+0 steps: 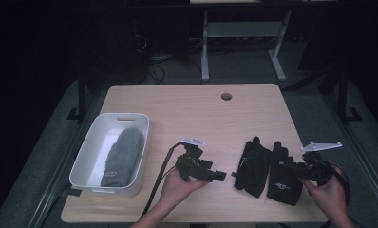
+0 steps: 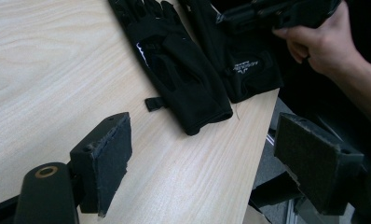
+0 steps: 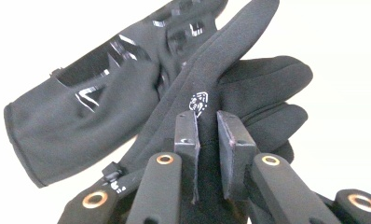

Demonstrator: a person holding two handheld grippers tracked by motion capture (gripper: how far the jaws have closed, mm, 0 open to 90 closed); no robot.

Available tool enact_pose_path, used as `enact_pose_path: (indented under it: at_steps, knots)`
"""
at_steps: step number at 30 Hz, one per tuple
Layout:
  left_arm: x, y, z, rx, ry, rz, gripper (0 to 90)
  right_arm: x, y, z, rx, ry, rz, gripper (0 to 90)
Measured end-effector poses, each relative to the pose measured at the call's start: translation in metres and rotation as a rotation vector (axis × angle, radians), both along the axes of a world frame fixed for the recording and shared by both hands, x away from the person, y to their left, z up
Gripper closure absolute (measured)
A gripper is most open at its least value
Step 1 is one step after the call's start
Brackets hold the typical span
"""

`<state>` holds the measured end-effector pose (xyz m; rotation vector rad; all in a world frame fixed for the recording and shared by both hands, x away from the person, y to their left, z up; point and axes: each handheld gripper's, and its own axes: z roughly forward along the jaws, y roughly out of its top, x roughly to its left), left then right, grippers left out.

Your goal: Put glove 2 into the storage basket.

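— Where do the two black gloves lie?

— Side by side near the front right corner of the tabletop (image 1: 187, 102), fingers pointing toward the far edge. The left black glove (image 1: 251, 166) and the right black glove (image 1: 283, 176) touch along their inner sides, and the cuff of the right one reaches almost to the front edge.

— What is the right gripper (image 1: 307, 169) doing?

— It sits over the right glove, held by the right hand (image 1: 330, 194) close to the right edge. In the right gripper view its jaws stand nearly together with a narrow gap, pressed down on that glove's fabric; whether any fabric is pinched between the pads cannot be told.

— And the left gripper (image 1: 214, 175)?

— The left hand (image 1: 175, 187) holds it near the front edge, around the middle, pointing at the left glove's cuff and just short of it. In the left gripper view its jaws stand wide apart, with nothing between them but bare wood.

— Anything else on the table?

— A white tub (image 1: 85, 156) at the front left corner, with a grey mitten (image 1: 124, 156) lying inside it, well apart from the gloves.
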<state>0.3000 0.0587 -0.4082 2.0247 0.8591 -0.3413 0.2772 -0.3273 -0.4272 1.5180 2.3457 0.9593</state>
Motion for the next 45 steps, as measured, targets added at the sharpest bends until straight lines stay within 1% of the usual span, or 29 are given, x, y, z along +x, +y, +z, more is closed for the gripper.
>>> enact_pose_path:
  at_steps: [4,8,10,12,13,15,19,21,25,28,30,33,37,39,41,42,43,45]
  knots:
    - [0.0,0.0,0.0,0.001,0.002,-0.001,19.2,0.001,0.002,0.013,0.022,-0.025,0.004,78.8]
    - [0.0,0.0,0.001,-0.001,0.0,-0.003,19.2,0.005,0.009,0.025,0.043,-0.039,0.004,78.6]
    - [0.0,0.0,0.001,0.001,-0.001,-0.005,19.2,0.008,0.013,0.03,0.054,-0.046,0.001,78.6]
    - [0.0,0.001,0.001,0.001,-0.004,-0.005,19.2,0.013,0.02,0.032,0.067,-0.044,-0.002,78.4]
    - [0.0,0.001,0.002,0.002,-0.004,-0.002,19.2,0.014,0.024,0.033,0.079,-0.037,-0.009,78.4]
    - [0.0,0.002,0.002,0.0,-0.004,0.0,19.2,0.02,0.031,0.033,0.085,-0.035,0.002,78.2]
    - [0.0,0.005,0.003,0.007,-0.009,0.006,19.2,0.028,0.046,0.032,0.09,-0.026,-0.001,78.1]
    - [0.0,0.007,0.003,0.009,-0.01,0.007,19.2,0.03,0.053,0.031,0.092,-0.031,0.0,78.1]
    - [0.0,0.009,0.003,0.006,-0.008,0.012,19.2,0.035,0.062,0.029,0.1,-0.029,-0.014,77.6]
    - [-0.001,0.009,0.003,0.008,-0.008,0.012,19.2,0.039,0.065,0.024,0.111,-0.023,-0.029,76.8]
    - [0.0,0.01,0.002,0.014,-0.006,0.012,19.2,0.04,0.069,0.019,0.109,-0.007,-0.039,76.1]
    - [0.0,0.011,0.002,0.014,-0.005,0.016,19.2,0.04,0.073,0.012,0.099,-0.008,-0.048,75.0]
    - [-0.001,0.011,0.001,0.02,-0.007,0.013,19.2,0.039,0.077,0.003,0.071,0.008,-0.046,70.4]
    - [-0.001,0.011,0.001,0.02,-0.004,0.017,19.2,0.039,0.076,0.0,0.07,0.014,-0.043,66.9]
    - [-0.001,0.01,0.0,0.022,-0.002,0.013,19.2,0.039,0.075,-0.002,0.077,0.022,-0.042,59.2]
    - [-0.001,0.01,-0.001,0.024,-0.005,0.009,19.2,0.039,0.074,-0.002,0.085,0.03,-0.048,57.4]
    - [-0.001,0.009,-0.001,0.02,-0.003,0.013,19.2,0.038,0.073,-0.002,0.087,0.026,-0.042,56.1]
    - [-0.002,0.007,-0.003,0.029,0.002,0.005,19.2,0.036,0.07,-0.001,0.089,0.022,-0.043,54.4]
